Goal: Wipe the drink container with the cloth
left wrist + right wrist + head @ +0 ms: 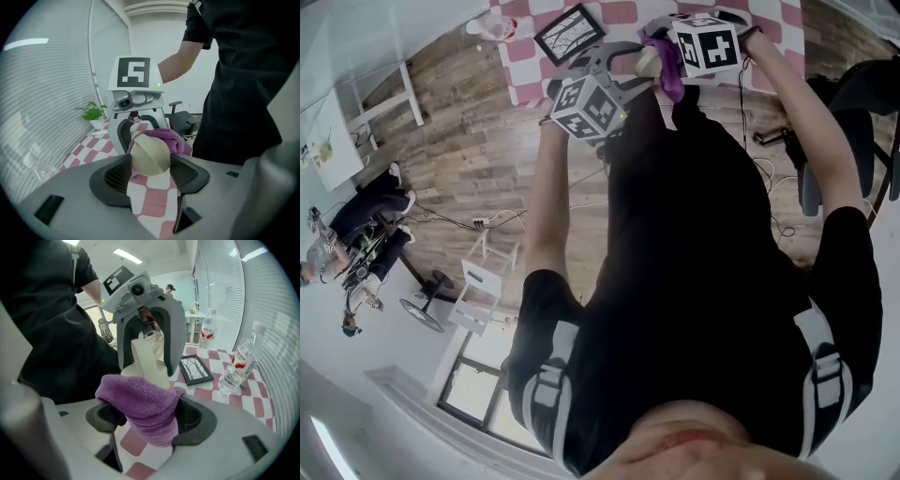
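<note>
The left gripper [151, 176] clamped the cream drink container [150, 157] aloft over the desk's [617, 13] near edge. The right gripper [149, 420] pinched the purple cloth [140, 404] against it. Wiping well probably needed a firm left hold and full strokes around.

Past the right claw [150, 420], off to its right, a black picture frame [196, 369] lies flat on a pink-and-white checked tablecloth [255, 401], with a clear water bottle [236, 364] standing near it. Beyond the left claw [150, 173], to its left, sits a potted plant [93, 114]; an office chair [185, 119] stands straight behind.
</note>
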A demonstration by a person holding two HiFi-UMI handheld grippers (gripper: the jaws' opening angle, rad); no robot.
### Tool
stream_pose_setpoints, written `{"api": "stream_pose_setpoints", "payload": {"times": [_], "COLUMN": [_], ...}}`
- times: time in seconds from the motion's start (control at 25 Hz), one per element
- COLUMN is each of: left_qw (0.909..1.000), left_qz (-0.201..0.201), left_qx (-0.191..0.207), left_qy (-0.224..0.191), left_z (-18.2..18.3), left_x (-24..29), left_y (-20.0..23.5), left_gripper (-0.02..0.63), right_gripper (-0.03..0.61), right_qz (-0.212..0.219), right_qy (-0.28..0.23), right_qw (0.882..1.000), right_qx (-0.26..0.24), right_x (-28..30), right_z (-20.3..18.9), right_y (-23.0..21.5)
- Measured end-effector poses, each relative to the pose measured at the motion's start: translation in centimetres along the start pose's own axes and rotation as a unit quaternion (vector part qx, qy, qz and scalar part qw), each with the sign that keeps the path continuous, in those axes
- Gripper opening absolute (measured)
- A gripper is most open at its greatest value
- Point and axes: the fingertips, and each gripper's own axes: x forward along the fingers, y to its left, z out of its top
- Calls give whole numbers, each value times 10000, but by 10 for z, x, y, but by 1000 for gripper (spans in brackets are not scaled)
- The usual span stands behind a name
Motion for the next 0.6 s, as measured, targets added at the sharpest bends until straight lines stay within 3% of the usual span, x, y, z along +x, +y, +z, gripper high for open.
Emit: {"api": "stream_pose_setpoints", "payload": {"times": [0.24, 0.4, 0.6], "left_qw": [9998, 9968, 9855], "left_qz": [66, 199, 359], "left_qx": [-173, -736, -1566], "left_qy": [-68, -254, -551], "left_z": [2, 5, 6], "left_x": [2, 4, 5], "left_y": [4, 10, 27], "left_gripper": [275, 275, 275], "right_gripper": [334, 334, 333], "right_qz": [-363, -1035, -1931], "right_qy": [-166, -432, -919], "right_qw": [9990, 9936, 9762], "right_qx": [-192, -146, 366], "right_x": [-9, -13, -17], "right_z": [13, 16, 10], "right_y": [-2, -8, -24]}}
